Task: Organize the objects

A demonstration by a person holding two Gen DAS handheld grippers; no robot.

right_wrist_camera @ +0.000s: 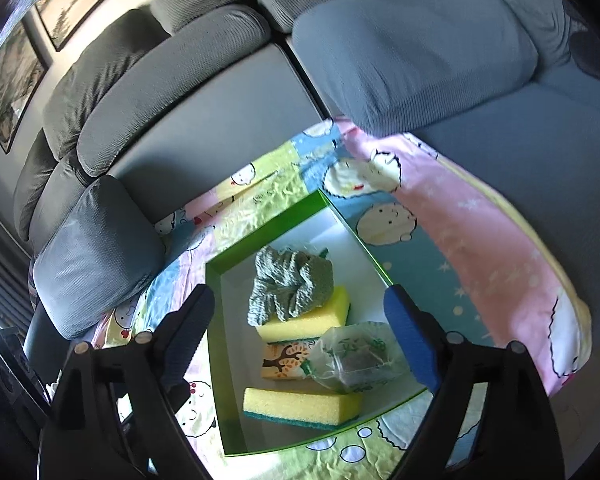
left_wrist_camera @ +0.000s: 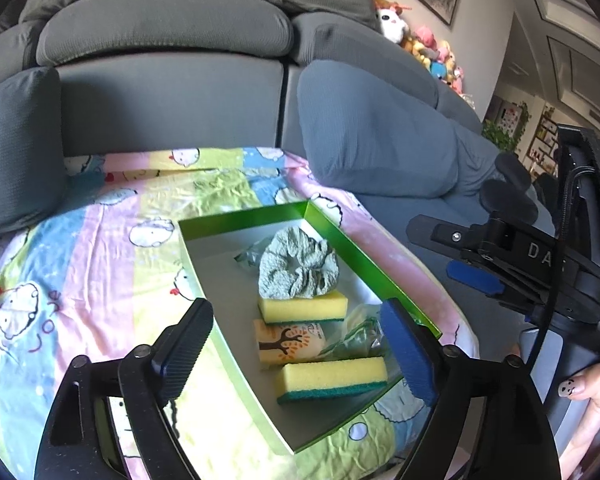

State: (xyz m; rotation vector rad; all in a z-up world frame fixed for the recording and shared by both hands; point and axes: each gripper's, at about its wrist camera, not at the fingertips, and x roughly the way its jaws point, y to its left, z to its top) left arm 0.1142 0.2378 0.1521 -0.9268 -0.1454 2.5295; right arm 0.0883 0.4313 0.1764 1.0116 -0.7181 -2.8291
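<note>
From the left wrist I see my left gripper (left_wrist_camera: 300, 344) spread wide and empty above the green box (left_wrist_camera: 364, 248), which lies on the patterned sheet (left_wrist_camera: 80, 280) and holds two sponges and a crumpled cloth (left_wrist_camera: 296, 270). From the right wrist, my right gripper (right_wrist_camera: 300, 340) is likewise released over the same box.
</note>
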